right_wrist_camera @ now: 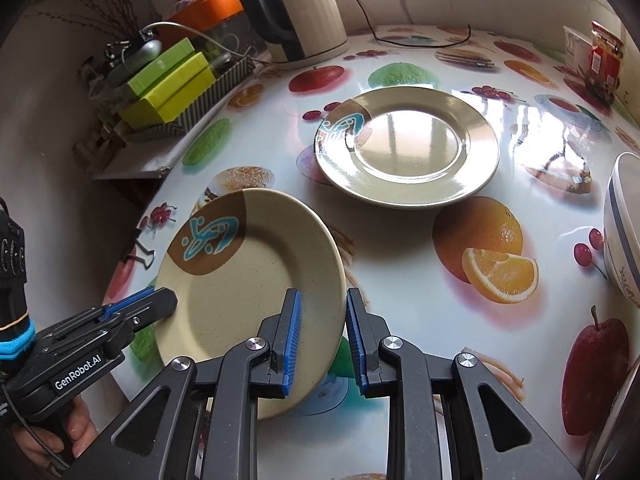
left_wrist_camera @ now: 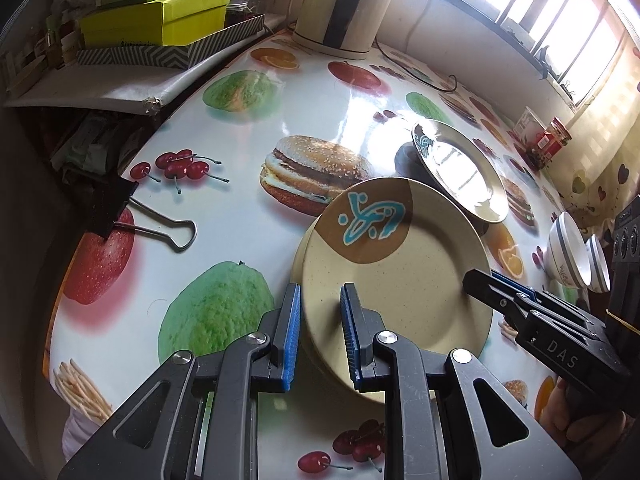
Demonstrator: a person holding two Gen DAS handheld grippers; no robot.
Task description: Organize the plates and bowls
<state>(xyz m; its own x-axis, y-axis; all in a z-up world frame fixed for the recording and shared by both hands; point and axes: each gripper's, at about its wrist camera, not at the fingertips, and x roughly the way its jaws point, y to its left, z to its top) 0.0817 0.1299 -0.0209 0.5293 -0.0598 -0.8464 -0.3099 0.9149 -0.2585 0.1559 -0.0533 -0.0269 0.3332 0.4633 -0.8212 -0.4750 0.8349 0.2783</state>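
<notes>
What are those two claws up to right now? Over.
Both claws, left and right, astride one tilted plate's rim. Second plate flat beyond. Nothing between.

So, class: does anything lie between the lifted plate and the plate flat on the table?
Nothing visible does. The lifted plate, tilted and straddled at its rim by both grippers (left, right), faces the flat plate across a bare strip of tablecloth. The bowls stand off to the right.
</notes>
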